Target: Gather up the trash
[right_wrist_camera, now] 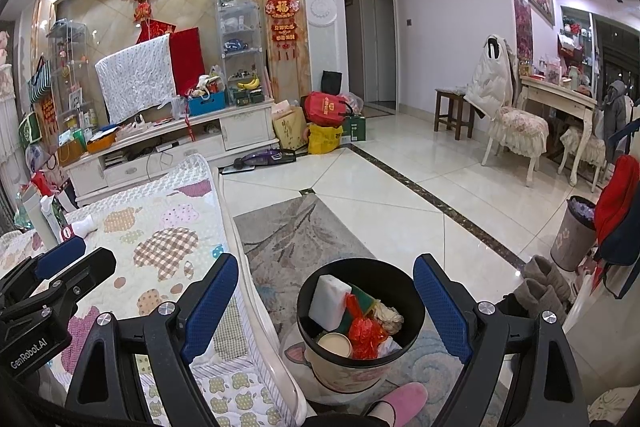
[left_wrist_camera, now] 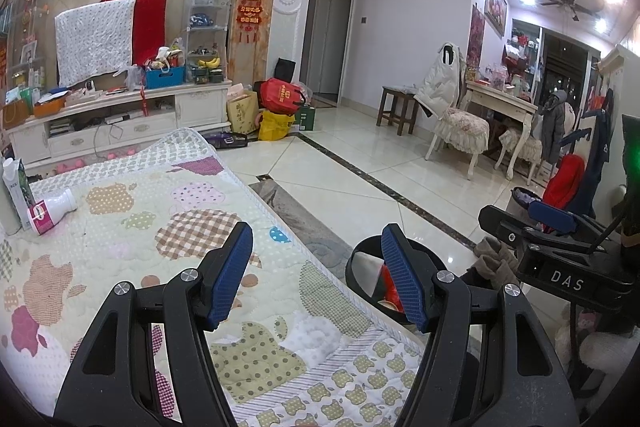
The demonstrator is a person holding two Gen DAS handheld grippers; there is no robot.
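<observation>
Quilted table edge [right_wrist_camera: 224, 227] running left of right claw [right_wrist_camera: 326, 301], bare tile floor [right_wrist_camera: 400, 187] beyond. Both claws spread apart, gripping nothing; left claw [left_wrist_camera: 316, 267] over quilt. Black bin [right_wrist_camera: 360, 323] between right fingers, holding sponge [right_wrist_camera: 330, 301], red wrapper [right_wrist_camera: 366, 333]. Pink bottle [left_wrist_camera: 52, 211] far left.

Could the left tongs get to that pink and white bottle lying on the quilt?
Probably yes. The left tongs are open and hold nothing, and the bottle lies on its side on the quilt, with only bare fabric between them. A carton stands close beside it, so the approach needs care.
</observation>
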